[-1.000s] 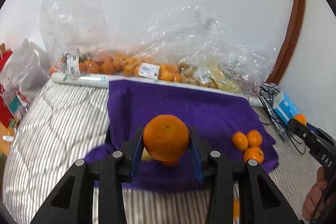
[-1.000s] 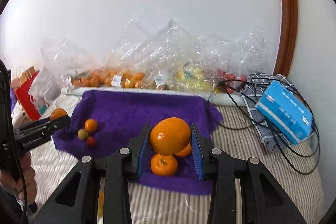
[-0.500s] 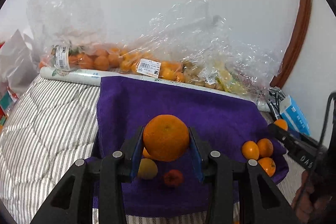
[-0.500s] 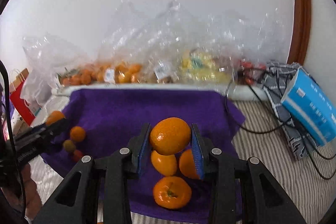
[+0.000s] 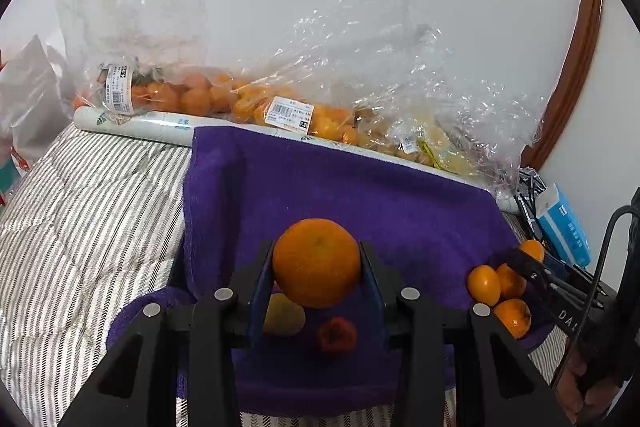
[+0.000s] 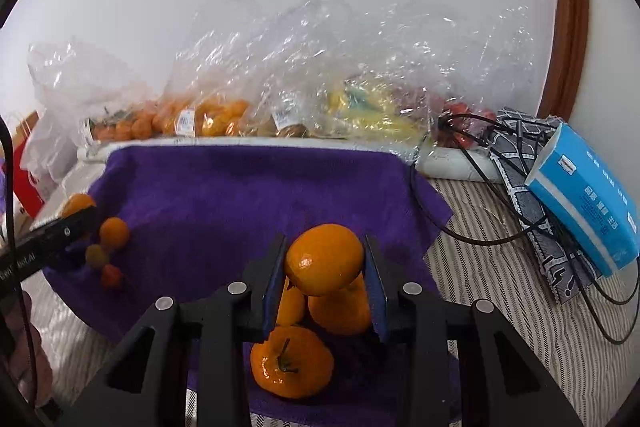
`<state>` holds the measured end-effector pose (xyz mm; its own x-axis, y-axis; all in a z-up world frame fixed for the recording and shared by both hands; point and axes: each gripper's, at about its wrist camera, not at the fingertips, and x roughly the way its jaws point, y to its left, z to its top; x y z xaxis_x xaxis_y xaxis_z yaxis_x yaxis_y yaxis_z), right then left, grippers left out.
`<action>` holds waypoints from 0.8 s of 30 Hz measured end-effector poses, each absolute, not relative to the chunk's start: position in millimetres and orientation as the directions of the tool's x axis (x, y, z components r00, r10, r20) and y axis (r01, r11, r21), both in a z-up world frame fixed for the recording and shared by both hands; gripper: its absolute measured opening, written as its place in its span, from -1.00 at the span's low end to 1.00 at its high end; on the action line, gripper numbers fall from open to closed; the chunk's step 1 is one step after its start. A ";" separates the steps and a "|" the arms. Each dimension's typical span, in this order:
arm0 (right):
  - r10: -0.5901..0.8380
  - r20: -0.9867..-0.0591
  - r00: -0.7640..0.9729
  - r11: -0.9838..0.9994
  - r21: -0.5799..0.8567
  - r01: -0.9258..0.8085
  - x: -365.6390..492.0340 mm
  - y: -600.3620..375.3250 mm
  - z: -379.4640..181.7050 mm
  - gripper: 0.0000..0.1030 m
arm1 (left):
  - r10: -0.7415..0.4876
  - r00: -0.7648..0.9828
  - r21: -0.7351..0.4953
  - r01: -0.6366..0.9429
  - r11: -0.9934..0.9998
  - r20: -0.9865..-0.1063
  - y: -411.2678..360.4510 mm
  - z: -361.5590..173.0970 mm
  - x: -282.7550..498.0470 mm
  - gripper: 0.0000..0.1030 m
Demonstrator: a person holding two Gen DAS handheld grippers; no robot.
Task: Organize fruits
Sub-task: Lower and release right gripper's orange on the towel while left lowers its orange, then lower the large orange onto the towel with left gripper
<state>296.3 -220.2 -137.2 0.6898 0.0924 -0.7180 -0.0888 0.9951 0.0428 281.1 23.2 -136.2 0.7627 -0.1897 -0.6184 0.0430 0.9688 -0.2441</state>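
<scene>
The left gripper point(image 5: 317, 269) is clenching a round, dimpled orange point(image 5: 317, 262) between its blue pads, holding it above the near left part of a fuzzy purple towel point(image 5: 360, 195); the right gripper point(image 6: 325, 271) is clasping a glossier, smoother tangerine point(image 6: 325, 259) over the towel's near right part; under the left one a dull yellow-green fruit point(image 5: 285, 315) and a small wrinkled red fruit point(image 5: 337, 335) are lying side by side on the pile; under the right one three mandarins point(image 6: 292, 367) are clustering, the nearest showing a dark stem; the towel is spreading over a quilted grey-striped bedcover point(image 5: 80, 211); along the far wall crinkled clear plastic bags point(image 5: 224, 99) of orange fruit are carrying white barcode labels, too small to read; at the right a blue tissue box point(image 6: 588, 207) with illegible white print is resting on tangled black cables point(image 6: 480, 163); compared with half a second earlier, both cameras are sitting nearer the towel, the resting fruits looming larger, while the grips on both fruits are staying unchanged.
</scene>
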 end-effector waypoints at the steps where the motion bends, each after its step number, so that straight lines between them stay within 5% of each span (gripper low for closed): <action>1: 0.087 -0.720 0.688 0.995 0.031 -0.093 296.1 -217.9 -139.1 -0.29 | -0.191 0.760 -0.245 0.043 0.969 -0.621 22.9 -137.2 281.5 -0.25; 24: 0.084 -0.719 0.690 0.996 0.033 -0.086 294.1 -215.7 -143.0 -0.29 | -0.194 0.736 -0.223 0.060 0.973 -0.649 17.1 -145.1 284.6 -0.25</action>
